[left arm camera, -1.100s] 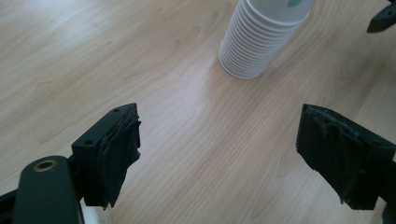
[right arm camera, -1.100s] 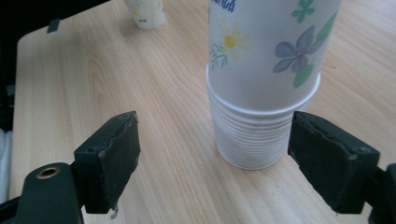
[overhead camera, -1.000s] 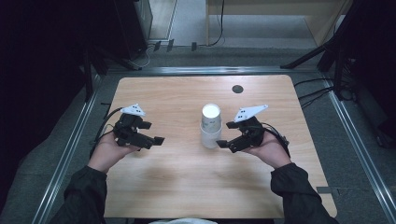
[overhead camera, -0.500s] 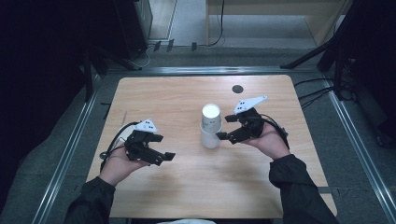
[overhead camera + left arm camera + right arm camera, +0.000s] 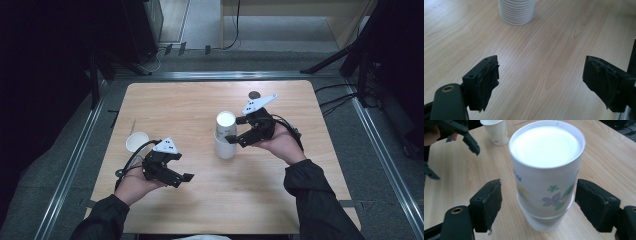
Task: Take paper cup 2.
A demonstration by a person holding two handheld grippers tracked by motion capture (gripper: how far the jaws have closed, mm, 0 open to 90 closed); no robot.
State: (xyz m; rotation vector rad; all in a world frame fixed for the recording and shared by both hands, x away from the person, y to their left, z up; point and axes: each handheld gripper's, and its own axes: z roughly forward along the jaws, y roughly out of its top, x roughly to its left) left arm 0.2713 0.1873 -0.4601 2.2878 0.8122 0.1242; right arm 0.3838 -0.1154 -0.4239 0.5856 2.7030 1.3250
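Observation:
An upside-down stack of white paper cups (image 5: pixel 225 145) stands mid-table, and its ribbed rims (image 5: pixel 516 12) show beyond my left gripper. The top cup (image 5: pixel 546 182) has a flower print. My right gripper (image 5: pixel 236 130) (image 5: pixel 539 202) has just been closing and now straddles this cup. Its right pad lies close at the cup's side, while a gap shows at the left pad. My left gripper (image 5: pixel 181 166) (image 5: pixel 541 80) hangs open over bare wood near the front, with nothing between its jaws. A single upright cup (image 5: pixel 136 142) (image 5: pixel 495 131) stands at the left.
A small dark round object (image 5: pixel 255 94) lies near the wooden table's (image 5: pixel 300 200) far edge. Metal rails (image 5: pixel 70 170) run along both sides of the table. Cables trail from both grippers over the wood.
My left gripper has drawn back toward the near edge and rightward, uncovering the single cup. My right gripper has moved in from the right to the stack's top cup, jaws narrower.

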